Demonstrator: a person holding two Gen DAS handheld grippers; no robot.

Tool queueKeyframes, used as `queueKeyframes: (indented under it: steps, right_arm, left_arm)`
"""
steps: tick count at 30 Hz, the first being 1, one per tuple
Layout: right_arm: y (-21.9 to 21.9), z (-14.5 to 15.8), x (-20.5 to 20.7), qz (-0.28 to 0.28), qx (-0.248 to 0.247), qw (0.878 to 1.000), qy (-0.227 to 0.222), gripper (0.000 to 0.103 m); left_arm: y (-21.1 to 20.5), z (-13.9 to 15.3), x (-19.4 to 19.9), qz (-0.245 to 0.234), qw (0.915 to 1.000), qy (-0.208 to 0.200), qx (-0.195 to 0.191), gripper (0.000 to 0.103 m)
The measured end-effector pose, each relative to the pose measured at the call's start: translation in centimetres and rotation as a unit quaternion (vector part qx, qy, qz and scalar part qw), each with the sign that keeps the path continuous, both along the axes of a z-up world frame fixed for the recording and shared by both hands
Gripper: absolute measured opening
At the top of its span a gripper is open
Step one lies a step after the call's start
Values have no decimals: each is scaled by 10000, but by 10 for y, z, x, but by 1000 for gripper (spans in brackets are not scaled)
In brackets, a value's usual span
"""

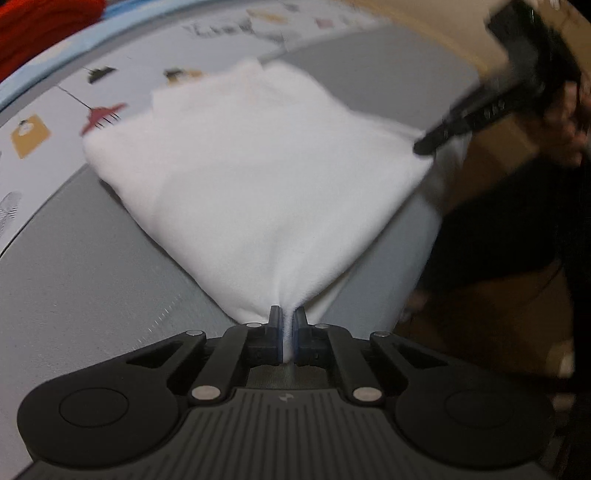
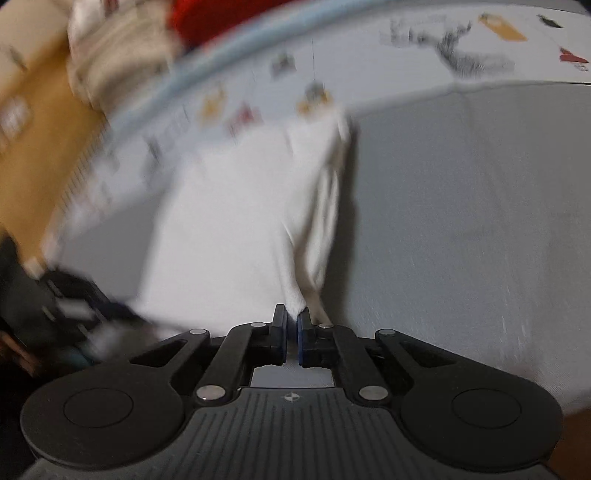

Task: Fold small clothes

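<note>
1. Left tongs (image 1: pixel 288 321), at 6 o'clock in the left wrist view: jaws drawn narrow, pinching a gathered corner of the white garment (image 1: pixel 258 166).
2. Right tongs (image 2: pixel 291 321), at 6 o'clock in the right wrist view: jaws likewise narrow, clamped on another corner of the same garment, whose doubled edge (image 2: pixel 325 206) runs away toward 12 o'clock.
3. White garment, centre of both views: stretched between the two grips, its far part lying on the grey surface (image 1: pixel 92 280). In the left wrist view the right tongs meet it at 2 o'clock.
4. Printed sheet (image 1: pixel 48 122), 10 to 12 o'clock: under the garment's far edge; a red fabric (image 1: pixel 40 26) lies beyond at 11 o'clock.
5. Progress, as judged: layered edges suggest at least one fold made; the held edge is not yet laid down, and motion blur hides finer detail.
</note>
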State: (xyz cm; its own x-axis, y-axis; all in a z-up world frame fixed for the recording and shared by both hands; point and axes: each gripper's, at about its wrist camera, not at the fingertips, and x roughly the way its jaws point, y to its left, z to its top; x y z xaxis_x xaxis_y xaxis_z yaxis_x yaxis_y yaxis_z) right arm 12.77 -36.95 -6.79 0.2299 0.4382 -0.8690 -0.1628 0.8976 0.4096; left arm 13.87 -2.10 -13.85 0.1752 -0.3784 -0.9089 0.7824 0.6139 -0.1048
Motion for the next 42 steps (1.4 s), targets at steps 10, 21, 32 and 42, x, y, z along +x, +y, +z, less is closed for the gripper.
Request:
queueKeyframes:
  steps: [10,21,32,42]
  right_arm:
    - [10,0,4,175,-452,9988,-35,11]
    - [-11,27,7,-548,-239,9952,-781,24]
    - [13,-4,48,-1376,-55,9897,-391,51]
    - [32,-36,77,-1664,-165,9857,221,60]
  left_arm:
    - [11,21,39,941,9851,578,-1317,19]
    - [18,29,70,1622,9768,504,-1303,30]
    - [52,-9,132,4258,8843,1254,-1447,73]
    - [35,-29,142,4146,8892,1332,-1402,71]
